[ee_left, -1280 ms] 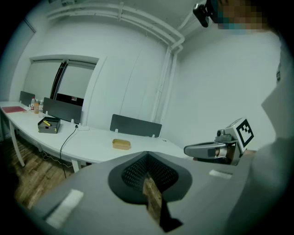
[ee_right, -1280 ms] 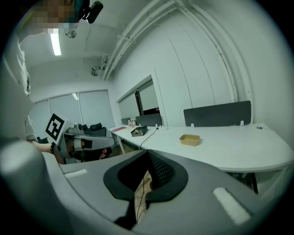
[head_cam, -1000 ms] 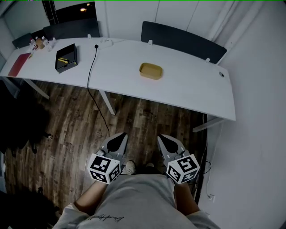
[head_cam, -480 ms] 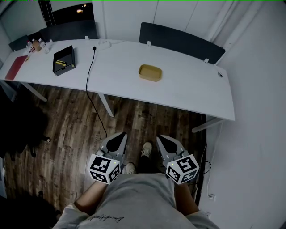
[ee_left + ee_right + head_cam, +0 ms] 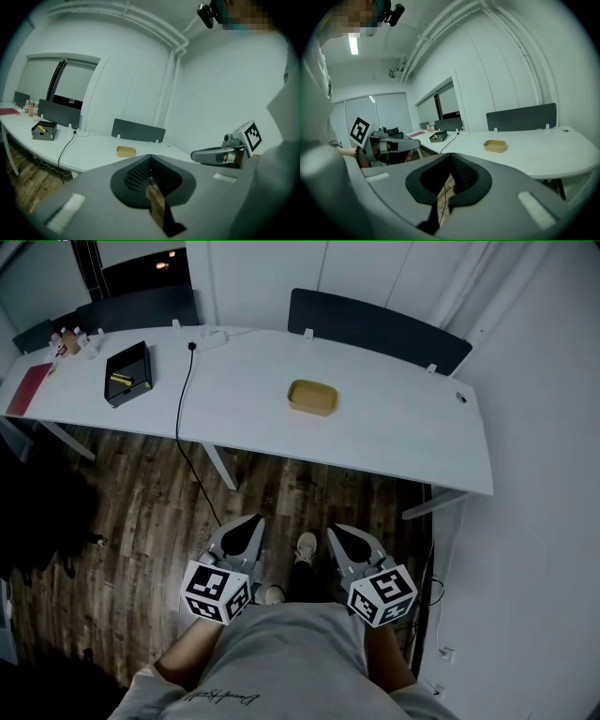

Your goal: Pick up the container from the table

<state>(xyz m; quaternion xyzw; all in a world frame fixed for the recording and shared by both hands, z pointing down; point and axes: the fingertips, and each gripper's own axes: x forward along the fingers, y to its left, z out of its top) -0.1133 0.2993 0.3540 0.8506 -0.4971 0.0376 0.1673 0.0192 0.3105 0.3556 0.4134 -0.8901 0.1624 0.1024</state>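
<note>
Two tongs are held low, close to the person's tummy, side by side with a gap between them. The left tongs (image 5: 251, 524) are shut tight, and nothing is in them. The right tongs (image 5: 337, 531) are shut tight too, and they hold nothing. Only a thin strip of the wooden floor (image 5: 141, 502) shows through the slit behind each tip.

The container (image 5: 313, 397) is a small tan tub with round corners. It sits on the white tabletop (image 5: 403, 427), far ahead of both tongs and about in the middle between them. Nothing touches it. It sits open, and nothing shows inside it.

Far ahead and off to the left of the left tongs is a black tray (image 5: 127, 374) with something yellow in it. A black cable (image 5: 183, 409) runs between the tray and the container, then drops off the near edge of the tabletop to the floor. Further left are a red folder (image 5: 23, 390) and some little bottles (image 5: 70, 338).

A shoe (image 5: 305, 547) pokes out on the floor between the two tongs.
</note>
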